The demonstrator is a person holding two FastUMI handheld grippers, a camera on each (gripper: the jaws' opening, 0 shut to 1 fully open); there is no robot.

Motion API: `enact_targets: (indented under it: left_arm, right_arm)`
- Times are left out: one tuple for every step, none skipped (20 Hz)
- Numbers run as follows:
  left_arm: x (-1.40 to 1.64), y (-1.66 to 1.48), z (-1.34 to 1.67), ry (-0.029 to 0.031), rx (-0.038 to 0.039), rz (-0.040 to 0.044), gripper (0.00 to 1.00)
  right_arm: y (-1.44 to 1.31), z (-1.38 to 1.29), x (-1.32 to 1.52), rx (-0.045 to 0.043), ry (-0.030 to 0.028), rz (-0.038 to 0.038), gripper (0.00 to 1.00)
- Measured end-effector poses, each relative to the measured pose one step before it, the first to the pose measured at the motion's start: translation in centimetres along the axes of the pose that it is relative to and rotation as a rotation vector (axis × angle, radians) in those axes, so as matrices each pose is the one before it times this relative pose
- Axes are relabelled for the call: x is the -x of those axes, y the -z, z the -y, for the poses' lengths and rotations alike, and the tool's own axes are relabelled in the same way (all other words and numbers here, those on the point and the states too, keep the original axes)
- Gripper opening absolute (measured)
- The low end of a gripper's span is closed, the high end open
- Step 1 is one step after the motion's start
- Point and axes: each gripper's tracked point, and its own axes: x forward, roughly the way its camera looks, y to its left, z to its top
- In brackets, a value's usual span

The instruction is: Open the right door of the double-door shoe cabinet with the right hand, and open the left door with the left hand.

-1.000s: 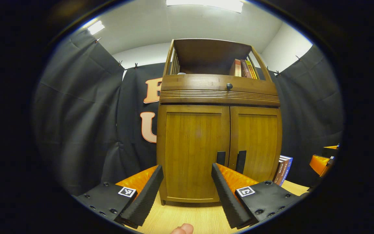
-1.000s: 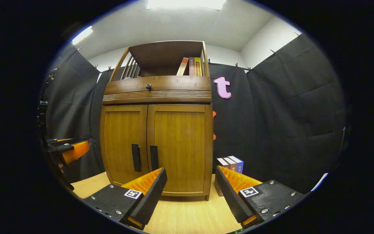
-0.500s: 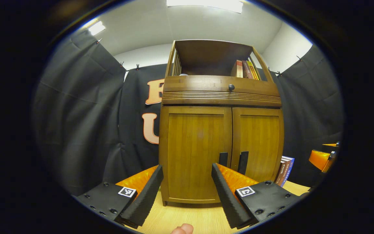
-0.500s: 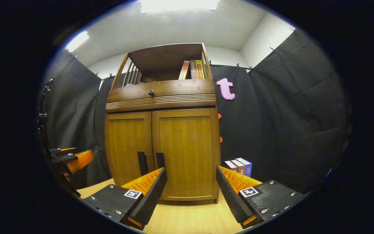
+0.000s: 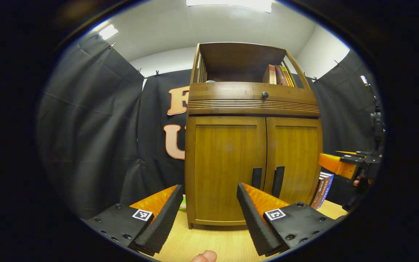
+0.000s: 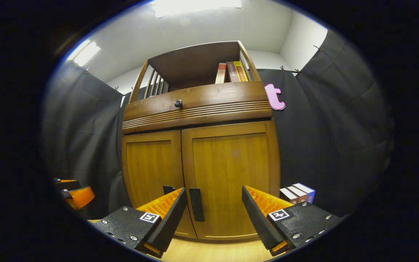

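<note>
- Shoe cabinet (image 5: 253, 145) stood on worktop (image 5: 213, 243), both doors closed.
- Books (image 6: 231, 72) upright in cabinet's top shelf.
- Left gripper (image 5: 209, 211) and right gripper (image 6: 215, 214) wide, empty, facing cabinet.

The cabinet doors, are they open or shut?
Shut. Both doors, left door and right door, sit flush in the cabinet front, handles side by side.
</note>
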Motion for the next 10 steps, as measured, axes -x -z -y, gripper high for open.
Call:
enact_targets:
  left_arm:
    - [0.196,0.004,-0.189,-0.00365,0.00579,-0.00332,0.99]
    - [0.224,0.118,-0.148,-0.00267,0.00703,-0.00248,0.96]
    - [0.217,0.025,-0.205,-0.00468,0.00548,-0.00253,0.96]
    - [0.192,-0.086,-0.251,-0.00439,0.00432,-0.0013,0.98]
    - [0.162,-0.1,-0.24,-0.00392,0.00205,0.00078,0.99]
    - [0.251,-0.006,-0.29,-0.0068,0.00014,0.00234,0.96]
    - [0.269,-0.073,-0.339,-0.00683,-0.00041,0.00173,0.96]
    - [0.231,-0.106,-0.354,-0.00367,-0.00083,0.00107,0.96]
    - [0.101,-0.209,-0.331,-0.00508,-0.00296,0.00159,0.96]
    - [-0.005,-0.271,-0.42,-0.00708,-0.00482,0.00429,0.96]
  right_arm:
    - [0.508,-0.377,-1.736,0.01904,-0.0081,-0.00023,0.93]
    - [0.804,-0.314,-1.395,0.02299,-0.00898,-0.00497,0.93]
    - [0.805,-0.499,-1.332,0.01493,-0.01614,-0.00206,0.93]
    - [0.658,-0.59,-1.243,0.01135,-0.00928,-0.00859,0.93]
    - [0.807,-0.534,-1.185,0.01244,-0.00323,-0.01104,0.93]
    - [0.873,-0.357,-1.21,0.01169,0.00369,-0.01543,0.93]
    - [0.975,-0.153,-0.938,0.01149,0.00941,-0.0202,0.93]
    - [0.941,0.084,-0.992,0.01452,0.01228,-0.01531,0.94]
    - [0.799,0.068,-0.861,0.01587,0.01524,-0.01353,0.94]
    - [0.797,-0.136,-0.767,0.0132,0.01152,-0.01372,0.94]
